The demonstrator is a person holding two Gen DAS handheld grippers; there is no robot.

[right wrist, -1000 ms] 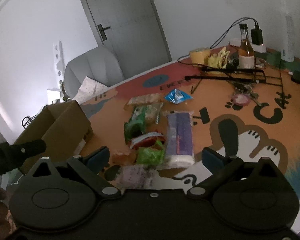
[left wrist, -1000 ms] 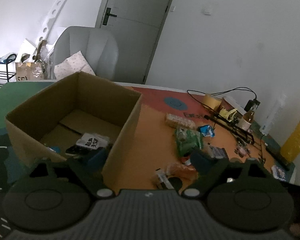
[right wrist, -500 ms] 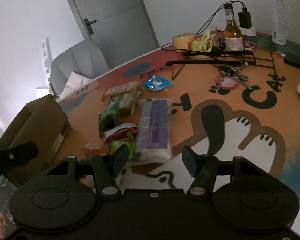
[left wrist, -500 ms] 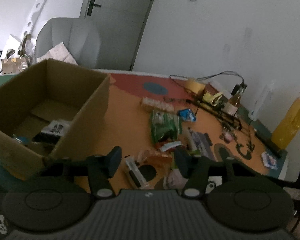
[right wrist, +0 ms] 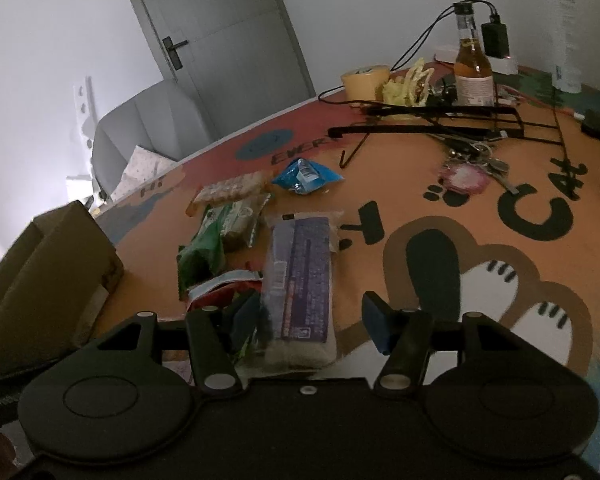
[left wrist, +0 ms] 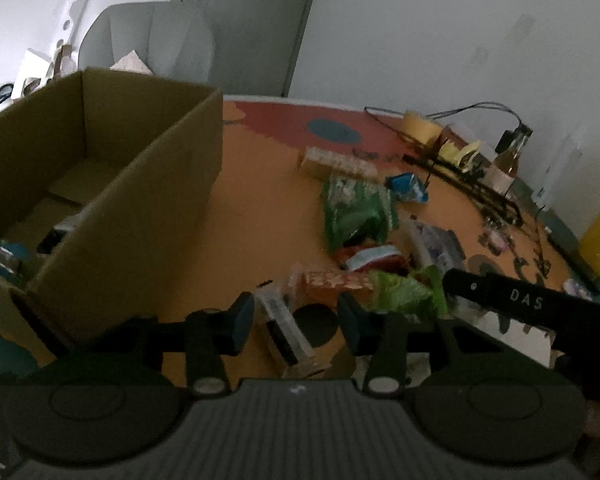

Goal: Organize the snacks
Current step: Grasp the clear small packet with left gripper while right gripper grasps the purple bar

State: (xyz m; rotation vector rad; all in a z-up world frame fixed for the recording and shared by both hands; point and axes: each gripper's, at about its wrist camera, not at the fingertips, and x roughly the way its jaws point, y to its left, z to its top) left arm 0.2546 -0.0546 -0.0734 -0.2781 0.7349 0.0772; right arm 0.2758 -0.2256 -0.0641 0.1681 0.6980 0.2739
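On tabletop, both grippers lower vs. a sec ago. Left gripper (left wrist: 296, 322) closing, narrower, around small clear packet (left wrist: 286, 326), no contact yet. Right gripper (right wrist: 310, 318) narrowed, straddling purple pack (right wrist: 302, 280); pickups for box (left wrist: 140, 184) look imminent.

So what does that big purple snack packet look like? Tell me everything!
The purple snack packet is a long, flat clear wrapper with a purple printed label and pale food showing at its near end. It lies flat on the orange table mat, pointing away from the camera. Its near end sits between the right gripper jaws, which do not visibly press it. The red-and-white packet touches its left edge.
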